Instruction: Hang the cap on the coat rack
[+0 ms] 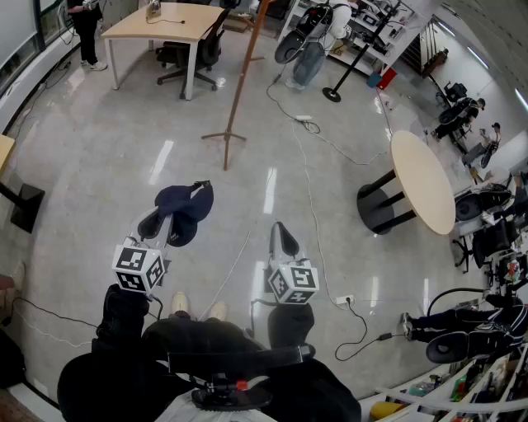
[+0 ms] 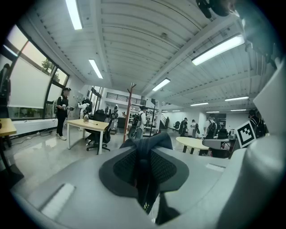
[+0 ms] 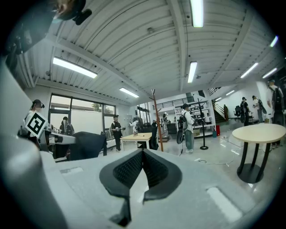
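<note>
One navy cap [image 1: 186, 203] between the clamped left tongs [image 1: 167, 225]; right tongs [image 1: 283, 238] together, empty.

The floor [image 1: 99, 165] was pale and glossy enough to mirror the ceiling lights, with a cable [image 1: 304, 122] snaking across it. A rectangular wooden desk [image 1: 161, 23] with an office chair [image 1: 194, 53] sat at the far end, and a round table [image 1: 421, 181] on a dark base stood off to the right. Tall windows [image 2: 27, 85] ran along one wall, and long tube lights [image 2: 219, 49] lit a ribbed ceiling [image 2: 134, 40].
</note>
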`<state>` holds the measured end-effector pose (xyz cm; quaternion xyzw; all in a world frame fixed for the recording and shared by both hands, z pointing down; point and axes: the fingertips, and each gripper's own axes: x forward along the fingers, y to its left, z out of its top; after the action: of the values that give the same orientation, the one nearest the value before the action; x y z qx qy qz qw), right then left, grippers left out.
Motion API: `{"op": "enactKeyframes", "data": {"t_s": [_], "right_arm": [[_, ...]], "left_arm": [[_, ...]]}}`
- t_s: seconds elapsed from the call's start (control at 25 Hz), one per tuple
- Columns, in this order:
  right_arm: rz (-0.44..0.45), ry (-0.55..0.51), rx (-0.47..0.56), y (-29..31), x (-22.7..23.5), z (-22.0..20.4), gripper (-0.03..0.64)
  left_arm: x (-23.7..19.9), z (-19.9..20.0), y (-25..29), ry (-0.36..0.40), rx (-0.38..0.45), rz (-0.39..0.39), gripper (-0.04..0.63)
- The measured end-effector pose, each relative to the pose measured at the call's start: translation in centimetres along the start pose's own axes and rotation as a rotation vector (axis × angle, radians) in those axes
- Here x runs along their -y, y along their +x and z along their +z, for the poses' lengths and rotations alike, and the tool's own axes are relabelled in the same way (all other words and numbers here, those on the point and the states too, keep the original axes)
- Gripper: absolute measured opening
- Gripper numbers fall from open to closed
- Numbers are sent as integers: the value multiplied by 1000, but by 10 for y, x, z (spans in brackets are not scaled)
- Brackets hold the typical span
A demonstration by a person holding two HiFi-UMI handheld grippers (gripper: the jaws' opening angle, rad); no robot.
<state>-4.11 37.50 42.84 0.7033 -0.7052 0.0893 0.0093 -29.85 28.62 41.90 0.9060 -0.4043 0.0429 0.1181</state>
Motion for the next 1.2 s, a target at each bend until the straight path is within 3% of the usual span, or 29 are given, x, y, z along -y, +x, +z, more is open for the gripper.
{"op": "enactKeyframes", "data": {"t_s": [1.2], "right_arm": [[56,43,30,-23,63,-6,3]], "left_arm": [[54,-3,24,27,7,66,63]]}}
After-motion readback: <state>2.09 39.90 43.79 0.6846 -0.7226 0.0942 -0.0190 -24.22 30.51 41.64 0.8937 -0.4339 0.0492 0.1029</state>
